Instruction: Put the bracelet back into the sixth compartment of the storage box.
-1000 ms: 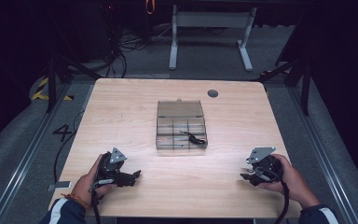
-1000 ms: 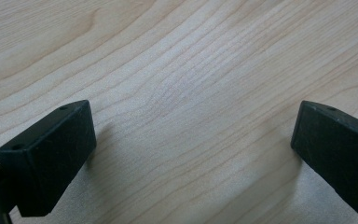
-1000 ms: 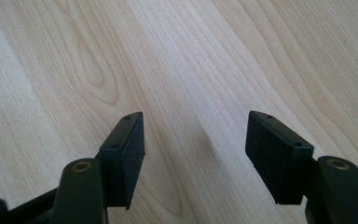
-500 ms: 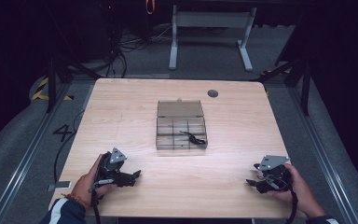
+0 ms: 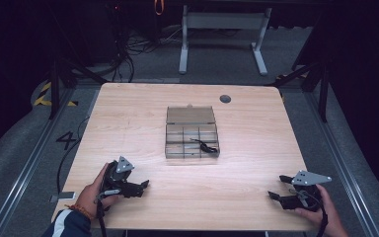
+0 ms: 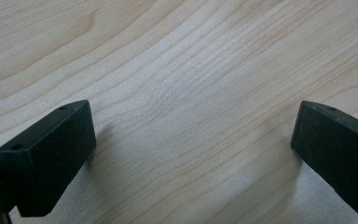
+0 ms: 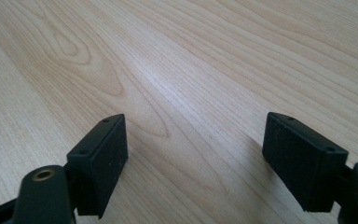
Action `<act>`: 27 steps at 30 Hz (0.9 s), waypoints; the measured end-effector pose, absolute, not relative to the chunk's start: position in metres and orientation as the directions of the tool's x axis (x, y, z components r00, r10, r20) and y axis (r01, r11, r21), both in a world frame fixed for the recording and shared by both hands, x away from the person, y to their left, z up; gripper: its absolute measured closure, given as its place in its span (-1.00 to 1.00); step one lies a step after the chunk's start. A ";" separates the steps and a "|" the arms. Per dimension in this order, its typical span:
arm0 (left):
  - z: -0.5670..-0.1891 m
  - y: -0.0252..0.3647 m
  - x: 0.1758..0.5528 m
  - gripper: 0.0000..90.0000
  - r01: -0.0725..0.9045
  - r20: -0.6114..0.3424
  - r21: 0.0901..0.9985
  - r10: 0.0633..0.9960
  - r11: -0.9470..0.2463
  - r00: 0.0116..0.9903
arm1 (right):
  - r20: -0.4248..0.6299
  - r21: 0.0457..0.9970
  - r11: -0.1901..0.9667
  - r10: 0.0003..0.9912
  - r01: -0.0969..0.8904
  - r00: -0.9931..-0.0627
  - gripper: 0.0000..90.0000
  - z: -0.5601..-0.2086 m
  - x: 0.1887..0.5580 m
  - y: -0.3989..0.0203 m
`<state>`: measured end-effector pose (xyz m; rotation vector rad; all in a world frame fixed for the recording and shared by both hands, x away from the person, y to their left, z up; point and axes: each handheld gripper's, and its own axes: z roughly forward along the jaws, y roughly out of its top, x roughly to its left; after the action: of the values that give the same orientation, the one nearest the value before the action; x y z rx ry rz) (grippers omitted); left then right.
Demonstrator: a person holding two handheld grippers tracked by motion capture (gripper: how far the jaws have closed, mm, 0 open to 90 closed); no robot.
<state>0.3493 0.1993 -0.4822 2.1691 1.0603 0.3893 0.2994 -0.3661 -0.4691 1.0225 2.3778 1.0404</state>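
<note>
A clear compartment box lies at the table's middle with its lid folded open at the back. A small black thing rests in one of its right-hand compartments. My left gripper rests near the front left edge, held by a hand, and points right. Its jaws stand wide over bare wood. My right gripper sits low at the front right corner and points left. Its jaws have just been opening, and only wood lies between them.
The wooden table has a grey round grommet at its back right. Behind it stand a white desk frame and floor cables. A painted 4 marks the floor at the left.
The right gripper has slid toward the table's front right corner and sunk lower, and its jaws stand wider apart. The left gripper has stayed put.
</note>
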 end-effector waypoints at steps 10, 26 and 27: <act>-0.482 0.199 0.349 -0.99 0.577 -0.029 0.692 0.782 -0.434 0.623 | -0.030 0.741 0.463 0.747 0.487 -0.665 -0.56 -0.469 0.300 -0.366; -0.482 0.199 0.349 -0.99 0.577 -0.028 0.691 0.782 -0.435 0.623 | -0.029 0.740 0.458 0.754 0.493 -0.656 -0.61 -0.470 0.301 -0.365; -0.482 0.199 0.349 -0.99 0.576 -0.028 0.692 0.782 -0.434 0.623 | -0.029 0.740 0.458 0.754 0.493 -0.656 -0.61 -0.470 0.301 -0.365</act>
<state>0.3493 0.1992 -0.4824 2.1671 1.0596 0.3910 0.3011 -0.3652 -0.4696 1.0561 2.3585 1.0247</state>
